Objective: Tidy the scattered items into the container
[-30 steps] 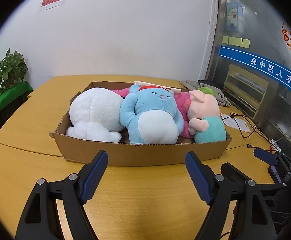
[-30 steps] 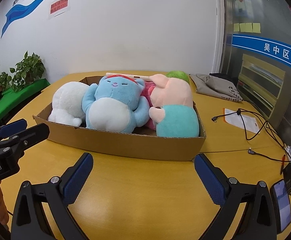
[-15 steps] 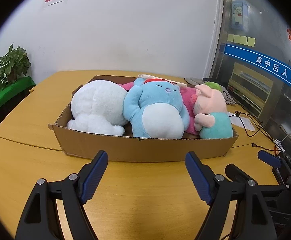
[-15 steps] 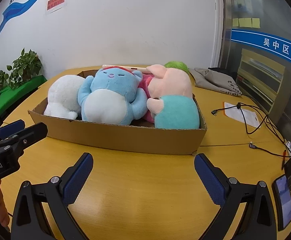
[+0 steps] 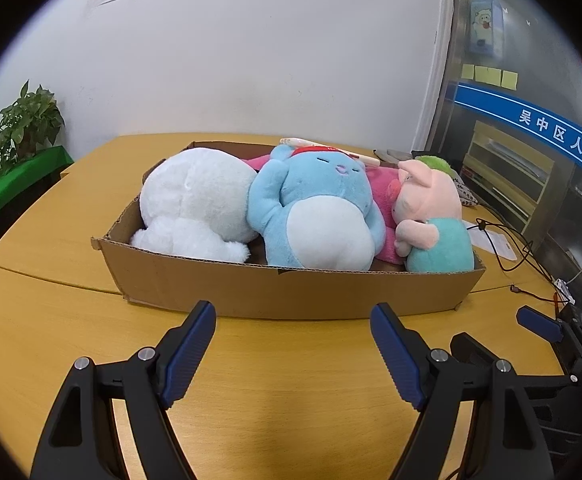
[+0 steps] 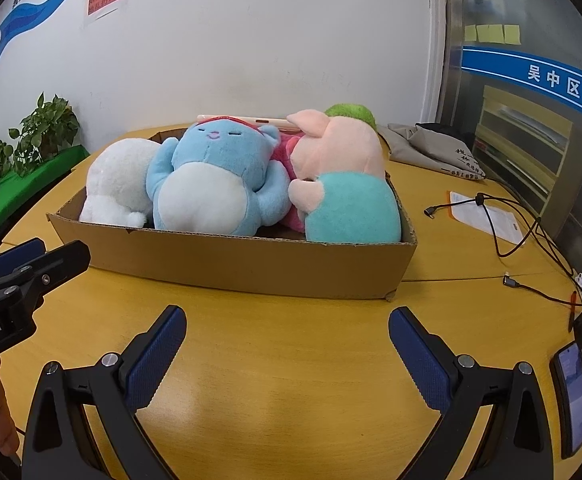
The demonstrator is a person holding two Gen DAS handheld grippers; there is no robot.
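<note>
Wooden table (image 5: 91, 344) is bearing the box (image 5: 291, 292), toys (image 5: 319, 216) already lying inside it, while both grippers (image 5: 293, 344) (image 6: 287, 348) are hanging released before it, nothing seemingly left.

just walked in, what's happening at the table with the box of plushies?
A person holds two handheld grippers, tidying soft toys into the cardboard box. The white plush, blue plush and pink pig plush all lie inside it, over something pink. The left gripper and right gripper hover above the wooden table in front of the box, jaws open and holding nothing. Only cables, a phone and a grey bag lie outside, so the toy tidying looks essentially done.
</note>
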